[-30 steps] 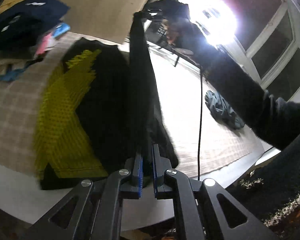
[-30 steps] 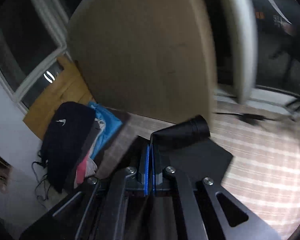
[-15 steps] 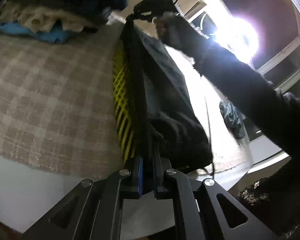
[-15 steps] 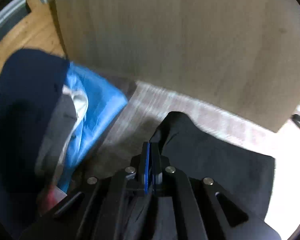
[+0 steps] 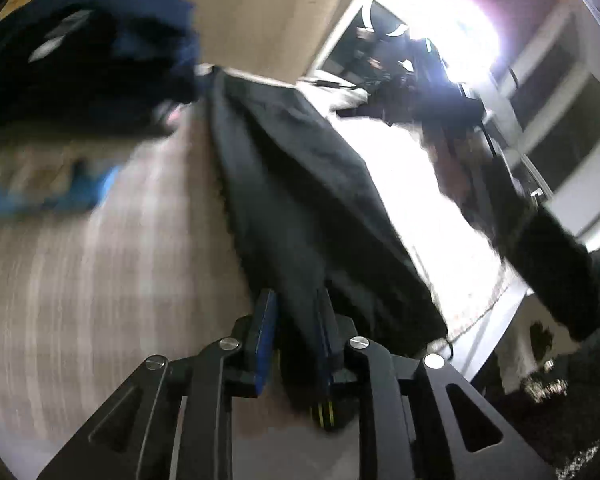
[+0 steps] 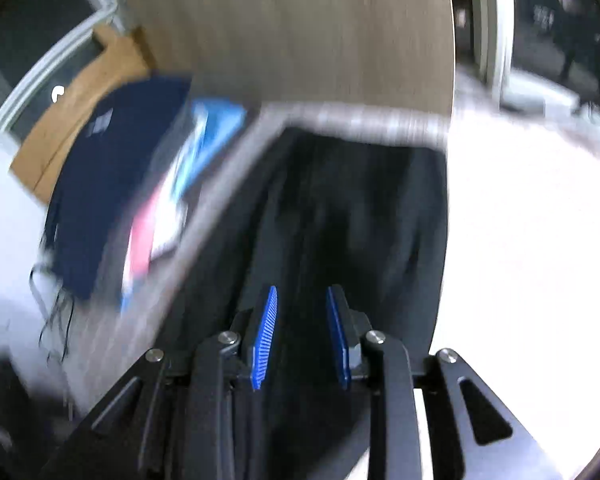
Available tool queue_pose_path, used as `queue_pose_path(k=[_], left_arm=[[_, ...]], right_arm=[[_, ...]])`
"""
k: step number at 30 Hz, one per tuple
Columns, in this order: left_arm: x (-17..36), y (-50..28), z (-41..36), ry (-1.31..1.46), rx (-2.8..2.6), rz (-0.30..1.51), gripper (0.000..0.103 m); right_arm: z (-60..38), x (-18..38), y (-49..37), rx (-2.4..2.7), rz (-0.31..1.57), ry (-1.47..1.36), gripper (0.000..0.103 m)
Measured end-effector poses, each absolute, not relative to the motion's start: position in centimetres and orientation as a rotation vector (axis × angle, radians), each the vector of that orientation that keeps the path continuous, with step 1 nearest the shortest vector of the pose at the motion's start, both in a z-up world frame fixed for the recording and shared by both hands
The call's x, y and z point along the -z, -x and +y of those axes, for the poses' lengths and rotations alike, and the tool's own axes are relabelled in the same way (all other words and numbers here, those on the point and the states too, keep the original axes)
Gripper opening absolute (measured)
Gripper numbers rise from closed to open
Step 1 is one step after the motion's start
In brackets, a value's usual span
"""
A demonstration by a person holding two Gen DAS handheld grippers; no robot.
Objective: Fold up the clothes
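Black garment (image 5: 300, 200), folded lengthwise, faintly creased

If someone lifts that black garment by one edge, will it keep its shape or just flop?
Probably flop: the black garment lies in soft creases and drapes between the left gripper's jaws. It looks thin, so likely light. In the right wrist view it lies spread flat on the checked cloth, so a push would probably bunch it, not slide it whole.

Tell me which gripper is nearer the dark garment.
Left. The left gripper has the dark garment bunched between its fingers; the right gripper is open just above the cloth, nothing between its pads.
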State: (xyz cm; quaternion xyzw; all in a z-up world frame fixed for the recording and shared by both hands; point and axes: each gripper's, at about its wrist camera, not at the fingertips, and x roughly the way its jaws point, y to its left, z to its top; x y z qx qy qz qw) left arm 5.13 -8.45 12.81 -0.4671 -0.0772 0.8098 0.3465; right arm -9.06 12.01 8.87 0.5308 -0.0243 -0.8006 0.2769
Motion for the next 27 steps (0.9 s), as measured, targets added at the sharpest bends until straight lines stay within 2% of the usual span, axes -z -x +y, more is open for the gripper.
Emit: queue_pose_path(k=[1, 5, 6, 8, 11, 13, 14, 16, 20, 22, 27], left_arm=[[-12.6, -3.9, -7.7, 1.206, -2.077, -0.172, 0.025], [-9.7, -0.6, -5.5, 1.31, -1.978, -0.053, 0.025], [-8.7, -0.1, -5.1, 1.347, -1.961, -0.014, 0.023], [-8.7, -0.4, -5.3, 1.344, -1.94, 0.011, 0.023], [-9.8, -0.6, -6.6, 1.341, -1.932, -0.015, 0.023], [-10.7, -0.1, -7.4, 1.323, -1.965, -0.059, 0.025], [-11.1, 0.5, -7.6, 1.319, -1.989, -0.085, 0.026], [-11.2, 2.2, -7.7, 1.33, -2.041, -0.128, 0.032], [-11.1, 4.2, -6.3, 1.33, -2.112, -0.079, 0.034], [-10.7, 5.0, -5.7, 1.342, -2.133, -0.071, 0.041], [-9.6, 6.7, -4.2, 1.371, -2.22, -0.003, 0.049]], right_arm=[[12.2, -8.0, 8.1, 2.136, -0.068, -1.447, 0.026], [14.0, -5.0, 6.4, 2.173, -0.044, -1.548, 0.025], [15.0, -4.8, 6.4, 2.201, -0.058, -1.563, 0.016], [17.5, -5.1, 6.3, 2.237, -0.144, -1.593, 0.015], [19.9, -6.8, 5.4, 2.267, -0.217, -1.548, 0.022], [20.7, -7.7, 5.1, 2.274, -0.237, -1.518, 0.042], [21.0, -7.9, 5.1, 2.291, -0.241, -1.51, 0.045], [21.5, -7.4, 5.7, 2.3, -0.249, -1.532, 0.047], [21.4, -5.5, 6.6, 2.232, -0.271, -1.579, 0.047], [20.8, -5.1, 6.5, 2.207, -0.259, -1.578, 0.047], [20.1, -4.3, 7.1, 2.157, -0.287, -1.554, 0.047]])
